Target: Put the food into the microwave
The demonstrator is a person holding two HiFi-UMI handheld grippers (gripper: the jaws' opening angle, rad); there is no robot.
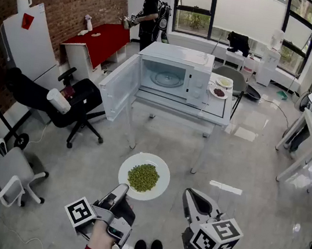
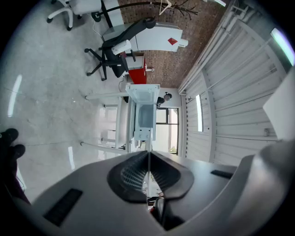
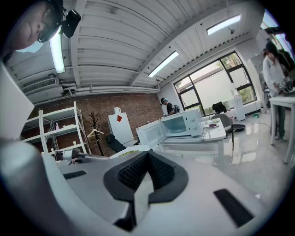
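- A glossy grey floor (image 1: 256,160) and a brick wall behind; the white microwave oven (image 1: 197,69) sits on a white table (image 1: 218,118) with its door swung open.
- The left gripper (image 1: 121,190) is clamped tight on the near rim of a round white plate (image 1: 161,166) of green peas (image 1: 143,177), well short of the table.
- The right gripper (image 1: 190,194) has its jaws together and holds nothing; it is near the plate but not touching it.
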